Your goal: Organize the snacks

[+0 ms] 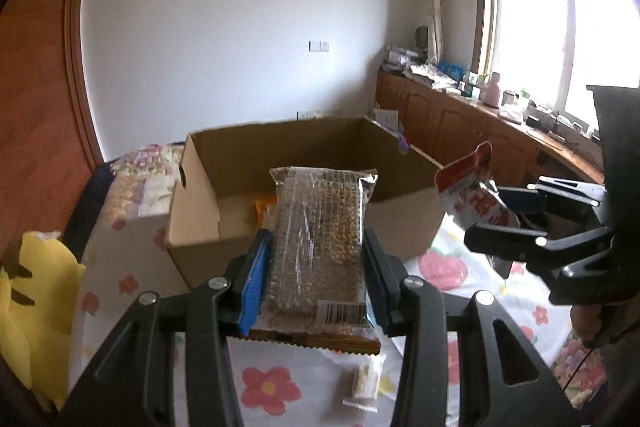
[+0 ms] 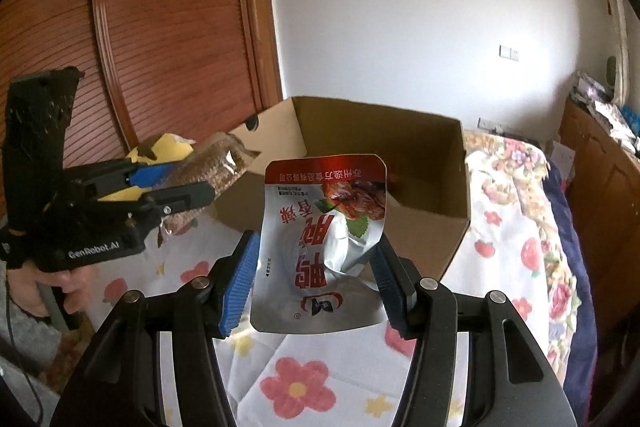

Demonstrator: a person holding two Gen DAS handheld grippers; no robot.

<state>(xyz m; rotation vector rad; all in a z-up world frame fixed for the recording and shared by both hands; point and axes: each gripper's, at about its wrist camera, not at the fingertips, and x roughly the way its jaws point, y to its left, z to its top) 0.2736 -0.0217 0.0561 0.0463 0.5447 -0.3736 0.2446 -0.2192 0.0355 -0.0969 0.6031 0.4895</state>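
My left gripper [image 1: 316,267] is shut on a clear packet of brown grain bars [image 1: 320,235], held just in front of the open cardboard box [image 1: 280,143] on the flowered cloth. My right gripper [image 2: 316,267] is shut on a silver and red snack pouch [image 2: 324,247], held before the box [image 2: 424,215]. The right gripper also shows in the left wrist view [image 1: 504,223] with the pouch [image 1: 472,187], to the right of the box. The left gripper [image 2: 176,183] with its packet [image 2: 216,171] shows at the left. An orange item [image 1: 262,209] lies inside the box.
A small white snack packet [image 1: 366,381] lies on the flowered cloth [image 1: 272,383] below my left gripper. A yellow plush toy [image 1: 32,303] sits at the left. A wooden wardrobe [image 2: 160,27] stands behind the box. A cluttered wooden counter [image 1: 480,107] runs under the window.
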